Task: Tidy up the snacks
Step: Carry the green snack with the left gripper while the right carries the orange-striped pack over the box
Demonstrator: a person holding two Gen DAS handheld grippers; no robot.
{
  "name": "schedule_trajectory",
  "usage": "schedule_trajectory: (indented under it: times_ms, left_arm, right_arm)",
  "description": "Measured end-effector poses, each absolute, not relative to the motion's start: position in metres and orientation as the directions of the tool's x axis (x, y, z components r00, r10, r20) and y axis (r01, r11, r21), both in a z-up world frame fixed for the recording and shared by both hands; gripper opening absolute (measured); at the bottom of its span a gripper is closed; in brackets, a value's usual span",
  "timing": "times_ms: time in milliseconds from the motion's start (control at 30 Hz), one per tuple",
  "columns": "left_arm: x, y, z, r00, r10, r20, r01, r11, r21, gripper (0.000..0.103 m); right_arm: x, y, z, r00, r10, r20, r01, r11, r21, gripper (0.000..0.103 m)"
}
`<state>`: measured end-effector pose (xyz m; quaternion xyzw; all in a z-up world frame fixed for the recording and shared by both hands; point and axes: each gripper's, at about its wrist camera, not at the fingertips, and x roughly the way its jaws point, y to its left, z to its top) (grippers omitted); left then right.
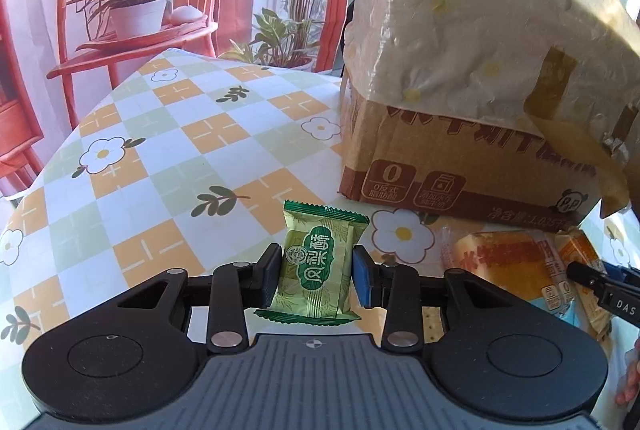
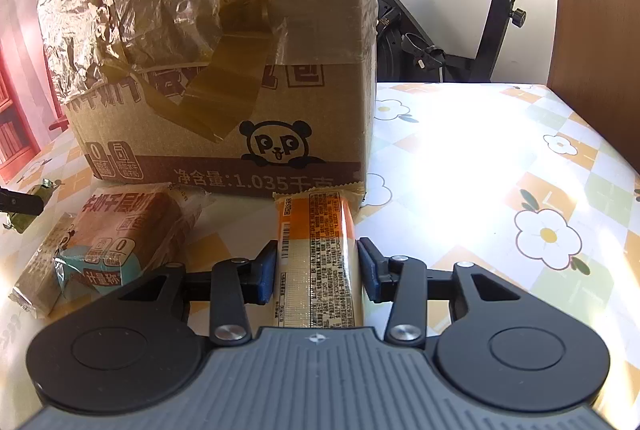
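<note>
Snacks gripped for sorting beside cardboard box (image 2: 224,78).
Green pineapple-cake packet (image 1: 318,264) is pinched by left gripper (image 1: 316,276); orange wrapped bar (image 2: 316,254) is clamped in right gripper (image 2: 318,270), lifted ahead for stowing.

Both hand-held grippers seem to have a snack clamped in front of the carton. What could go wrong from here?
1. The left hand-held gripper pinches the green pastry packet by its sides; the soft wrapper may crush or slip.
2. The right hand-held gripper holds the orange-and-white packet with its far end close to the cardboard box; pushing forward could jam it there.
3. The loose bread packet lies between the two and could get knocked.
</note>
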<state>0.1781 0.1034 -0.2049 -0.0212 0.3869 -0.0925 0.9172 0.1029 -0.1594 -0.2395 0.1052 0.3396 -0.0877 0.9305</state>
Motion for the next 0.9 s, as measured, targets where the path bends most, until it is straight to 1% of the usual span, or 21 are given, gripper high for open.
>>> schedule_trajectory:
  times_ms: [100,167,267,433,567,767,900]
  left_arm:
    - [0.164,0.110,-0.188,0.722,-0.182,-0.668,0.092,0.982,-0.168,0.040]
    - [0.156,0.112,-0.181,0.730,-0.191,-0.656,0.067,0.975,-0.210,0.040]
    - [0.149,0.107,-0.174,0.746,-0.179,-0.642,0.067,0.979,-0.194,0.040]
    - [0.149,0.097,-0.158,0.785,-0.177,-0.593,0.055,0.974,-0.218,0.040]
    - [0.153,0.085,-0.137,0.822,-0.192,-0.536,0.083,0.972,-0.221,0.040]
    - [0.161,0.067,-0.097,0.878,-0.205,-0.433,0.131,0.972,-0.194,0.040]
    - [0.173,0.062,-0.076,0.895,-0.212,-0.392,0.134,0.967,-0.217,0.040]
  right_arm:
    - [0.099,-0.167,-0.237,0.764,-0.038,-0.645,0.220,0.954,0.204,0.039]
    - [0.093,-0.169,-0.235,0.765,-0.038,-0.643,0.232,0.947,0.220,0.039]
    - [0.085,-0.172,-0.228,0.775,-0.039,-0.630,0.237,0.943,0.232,0.039]
    - [0.073,-0.183,-0.206,0.812,-0.083,-0.578,0.275,0.928,0.253,0.039]
    - [0.069,-0.196,-0.176,0.852,-0.148,-0.503,0.303,0.922,0.242,0.039]
    - [0.069,-0.208,-0.126,0.901,-0.196,-0.386,0.298,0.928,0.225,0.039]
    - [0.079,-0.207,-0.079,0.941,-0.201,-0.273,0.256,0.949,0.186,0.039]
